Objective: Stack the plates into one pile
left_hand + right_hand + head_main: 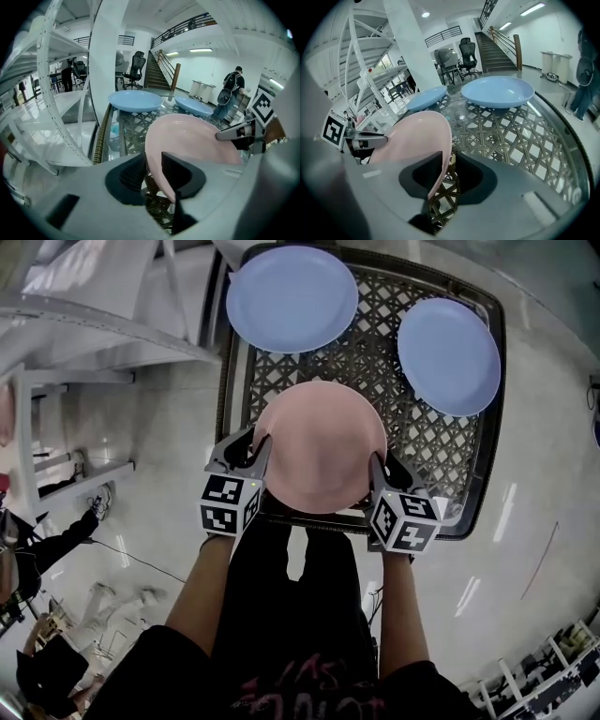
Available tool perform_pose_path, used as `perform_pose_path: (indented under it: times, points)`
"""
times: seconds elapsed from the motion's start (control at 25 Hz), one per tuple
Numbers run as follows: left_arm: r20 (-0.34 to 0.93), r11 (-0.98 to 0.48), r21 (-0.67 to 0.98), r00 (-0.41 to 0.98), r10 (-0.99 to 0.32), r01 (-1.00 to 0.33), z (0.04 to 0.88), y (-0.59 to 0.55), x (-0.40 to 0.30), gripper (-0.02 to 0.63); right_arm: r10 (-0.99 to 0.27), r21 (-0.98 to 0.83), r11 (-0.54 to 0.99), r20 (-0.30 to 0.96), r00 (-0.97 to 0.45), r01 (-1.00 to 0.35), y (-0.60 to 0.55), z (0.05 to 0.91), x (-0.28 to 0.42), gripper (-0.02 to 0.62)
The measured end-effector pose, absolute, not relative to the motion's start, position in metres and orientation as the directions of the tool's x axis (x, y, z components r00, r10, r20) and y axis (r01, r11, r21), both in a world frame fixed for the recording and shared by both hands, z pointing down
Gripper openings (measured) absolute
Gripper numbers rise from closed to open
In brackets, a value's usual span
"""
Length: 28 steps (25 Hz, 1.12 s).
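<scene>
— What's furthest left?

— A white shelf unit (84, 334) stands beside the table (375, 334), which has a woven lattice top inside a dark rim.

— And the left gripper?

— The left gripper (255, 444) is at the near left of the table, pointing down and forward. In the left gripper view its jaws have narrowed onto the left rim of the pink plate (319, 446), one pad on each face of the rim, with the plate filling the space between them.

— Where is that plate?

— It is over the near edge of the table, midway between the two grippers. I can't tell whether it rests on the lattice or is raised off it.

— The right gripper?

— The right gripper (377, 467) mirrors the other on the plate's right rim. In the right gripper view the jaws are drawn in around the rim, which lies against the left pad, with only a thin slit before the other pad.

— Other plates?

— Two. A far-left blue plate (292, 298) lies at the table's back left corner. A right-hand blue plate (448, 354) lies toward the right side. Both lie flat on the lattice, well apart from each other and from the pink one.
</scene>
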<state>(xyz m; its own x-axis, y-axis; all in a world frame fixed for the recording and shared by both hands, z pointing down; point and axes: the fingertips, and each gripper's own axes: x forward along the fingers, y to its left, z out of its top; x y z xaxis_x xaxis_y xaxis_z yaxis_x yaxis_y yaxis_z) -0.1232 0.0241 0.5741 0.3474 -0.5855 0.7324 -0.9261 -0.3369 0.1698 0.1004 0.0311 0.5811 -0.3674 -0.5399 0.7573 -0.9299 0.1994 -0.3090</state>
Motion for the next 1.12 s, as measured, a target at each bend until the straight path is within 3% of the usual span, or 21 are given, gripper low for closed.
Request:
perform_pose_path:
  times: [0.2,1.12]
  points:
    - [0.729,-0.296,0.187,0.334,-0.598,-0.937,0.576,0.023,-0.129,0.035,-0.557,-0.293,0.199,0.751,-0.354,-0.935,0.030,0.580,0.101,0.046]
    - [0.669,-0.264,0.162,0.302,-0.679,-0.951,0.528,0.013,-0.144,0.028,-0.637,-0.299,0.202,0.683,-0.358,-0.932,0.014,0.535,0.089,0.034]
